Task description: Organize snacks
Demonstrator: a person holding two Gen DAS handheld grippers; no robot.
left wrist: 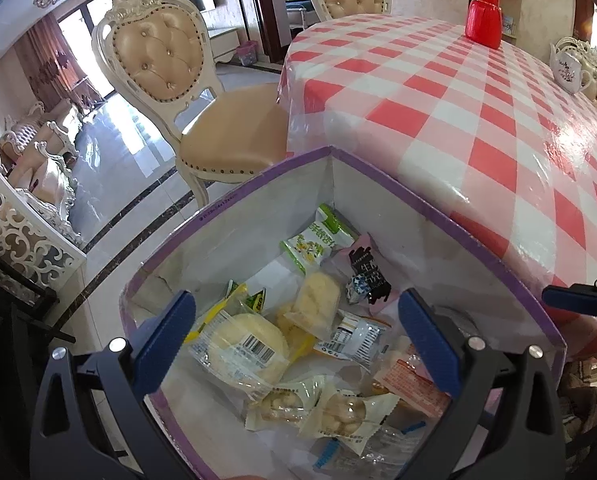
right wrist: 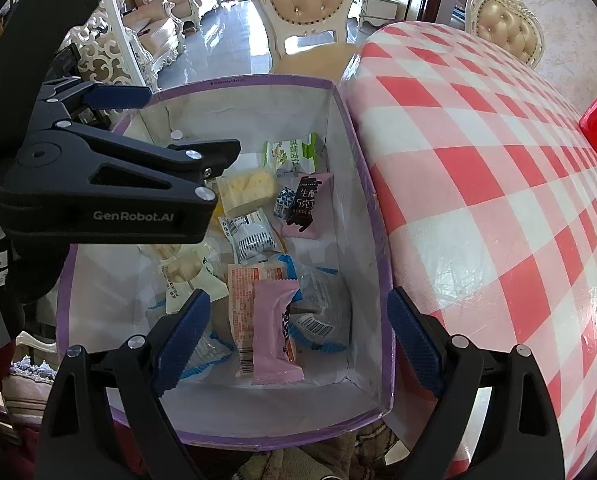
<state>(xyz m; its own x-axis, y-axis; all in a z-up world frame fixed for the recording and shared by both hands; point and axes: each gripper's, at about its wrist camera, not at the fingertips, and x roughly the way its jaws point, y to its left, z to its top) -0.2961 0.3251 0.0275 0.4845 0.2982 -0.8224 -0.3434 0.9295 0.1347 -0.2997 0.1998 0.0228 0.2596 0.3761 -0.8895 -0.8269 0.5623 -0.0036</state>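
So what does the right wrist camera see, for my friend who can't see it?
An open right gripper hovers over a purple-edged box full of wrapped snacks, a pink packet nearest. The open left gripper reaches in too, beside a red-checked table.

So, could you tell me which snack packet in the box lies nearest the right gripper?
The plain pink packet, lying between the open right gripper fingers at the box's near end. The other pink packet, printed with dark chocolate lettering, lies farther back.

A table in a red-and-white checked cloth lies ahead and to the right of the grippers, bearing a red plastic jar and a white teapot.
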